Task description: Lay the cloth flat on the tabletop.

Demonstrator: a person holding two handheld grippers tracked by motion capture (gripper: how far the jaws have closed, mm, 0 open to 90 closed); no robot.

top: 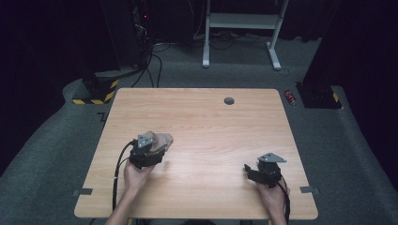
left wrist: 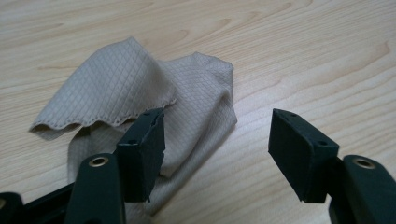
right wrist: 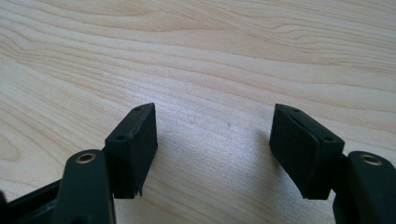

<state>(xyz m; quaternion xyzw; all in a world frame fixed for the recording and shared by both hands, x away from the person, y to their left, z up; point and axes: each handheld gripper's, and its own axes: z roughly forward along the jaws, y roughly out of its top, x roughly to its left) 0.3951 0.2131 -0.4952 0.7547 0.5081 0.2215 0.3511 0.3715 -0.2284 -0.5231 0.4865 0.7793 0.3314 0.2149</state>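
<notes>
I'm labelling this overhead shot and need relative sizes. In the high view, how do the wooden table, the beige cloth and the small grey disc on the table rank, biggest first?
1. wooden table, by far the largest.
2. beige cloth, partly hidden behind the left gripper.
3. grey disc, clearly smallest, though it lies farther from the camera.

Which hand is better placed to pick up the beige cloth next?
Left. The left tongs stand open right at the crumpled cloth, one jaw over its folds. The right tongs, also open, sit over bare table, well away from the cloth.
</notes>
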